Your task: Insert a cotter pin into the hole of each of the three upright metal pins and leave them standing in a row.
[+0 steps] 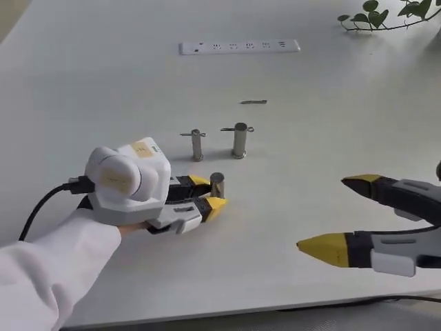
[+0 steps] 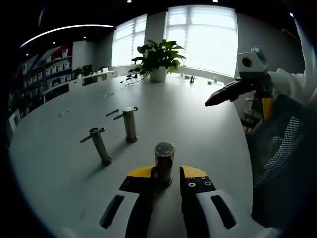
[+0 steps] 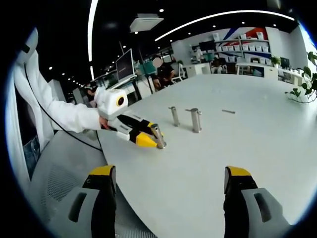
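Head view, right gripper (image 1: 322, 213) near table edge (image 1: 241, 305)

No legible txt, brands or nos.; yellow sticker (image 1: 142, 149) on left claw (image 1: 209, 192) too blurred to read.

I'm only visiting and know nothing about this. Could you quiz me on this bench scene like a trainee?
1. True or false: the left tool is closed on an upright metal pin that has no cotter pin through it.
2. How many upright pins already carry a cotter pin?
3. Where is the loose cotter pin? A: standing upright. B: lying on the table beyond the pins. C: pushed through the gripped pin.
Key: 1 true; 2 two; 3 B.
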Available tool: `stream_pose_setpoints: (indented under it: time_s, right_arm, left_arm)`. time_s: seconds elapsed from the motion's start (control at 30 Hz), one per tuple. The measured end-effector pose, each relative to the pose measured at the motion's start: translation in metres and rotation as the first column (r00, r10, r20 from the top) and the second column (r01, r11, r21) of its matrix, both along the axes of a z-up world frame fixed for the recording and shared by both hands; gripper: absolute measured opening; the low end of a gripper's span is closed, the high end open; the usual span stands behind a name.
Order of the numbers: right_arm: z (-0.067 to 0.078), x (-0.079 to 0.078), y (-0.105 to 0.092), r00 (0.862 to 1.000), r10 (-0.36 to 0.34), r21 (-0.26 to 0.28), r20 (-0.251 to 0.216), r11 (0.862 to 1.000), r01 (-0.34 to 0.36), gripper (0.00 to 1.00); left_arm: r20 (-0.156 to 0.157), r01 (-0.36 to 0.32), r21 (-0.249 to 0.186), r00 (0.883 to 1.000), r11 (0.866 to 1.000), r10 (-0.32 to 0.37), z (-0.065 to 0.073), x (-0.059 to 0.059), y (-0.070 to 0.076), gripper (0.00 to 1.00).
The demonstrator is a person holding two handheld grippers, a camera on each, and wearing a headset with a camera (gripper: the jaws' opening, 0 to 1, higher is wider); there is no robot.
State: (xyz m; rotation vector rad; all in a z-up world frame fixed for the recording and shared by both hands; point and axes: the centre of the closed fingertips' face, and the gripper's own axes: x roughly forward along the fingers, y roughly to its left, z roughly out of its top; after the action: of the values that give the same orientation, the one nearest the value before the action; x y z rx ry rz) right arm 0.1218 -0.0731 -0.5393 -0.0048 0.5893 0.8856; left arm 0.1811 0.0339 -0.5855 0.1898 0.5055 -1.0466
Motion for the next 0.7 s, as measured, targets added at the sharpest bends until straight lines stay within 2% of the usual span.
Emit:
stream_pose_setpoints:
  time_s: [0.2, 0.27, 0.33, 0.4, 0.5, 0.57, 0.7]
  right_arm:
    - [-0.002, -0.001, 0.0, 1.0, 0.001, -0.004, -0.008, 1.0, -0.001, 0.89]
    - [-0.002, -0.001, 0.0, 1.0, 0.001, -0.003, -0.011, 1.0, -0.001, 0.89]
    - [-0.002, -0.002, 0.0, 1.0, 0.003, -0.005, -0.012, 1.0, -0.003, 0.89]
    - [-0.002, -0.002, 0.0, 1.0, 0.005, -0.004, -0.012, 1.0, -0.005, 0.89]
    - [0.0, -0.001, 0.001, 1.0, 0.005, 0.002, -0.012, 1.0, -0.005, 0.89]
    - [-0.001, -0.001, 0.002, 1.0, 0.011, -0.001, -0.015, 1.0, -0.011, 0.89]
    - [-0.003, -0.002, 0.003, 1.0, 0.022, -0.009, -0.021, 1.0, -0.022, 0.89]
  left_arm:
    - [-0.026, 0.019, -0.03, 0.999, 0.999, -0.02, 0.011, -0.012, 0.008, 0.37]
    - [-0.057, 0.037, -0.087, 0.997, 0.996, -0.042, 0.02, -0.021, 0.009, 0.41]
    - [-0.064, 0.043, -0.093, 0.997, 0.995, -0.049, 0.025, -0.028, 0.015, 0.46]
    - [-0.097, 0.057, -0.113, 0.993, 0.992, -0.068, 0.03, -0.039, 0.019, 0.55]
    - [-0.125, 0.049, -0.127, 0.99, 0.991, -0.065, 0.034, -0.049, 0.025, 0.68]
    - [-0.132, 0.046, -0.119, 0.989, 0.992, -0.062, 0.035, -0.054, 0.029, 0.78]
    - [-0.152, 0.051, -0.125, 0.986, 0.991, -0.07, 0.039, -0.065, 0.033, 0.88]
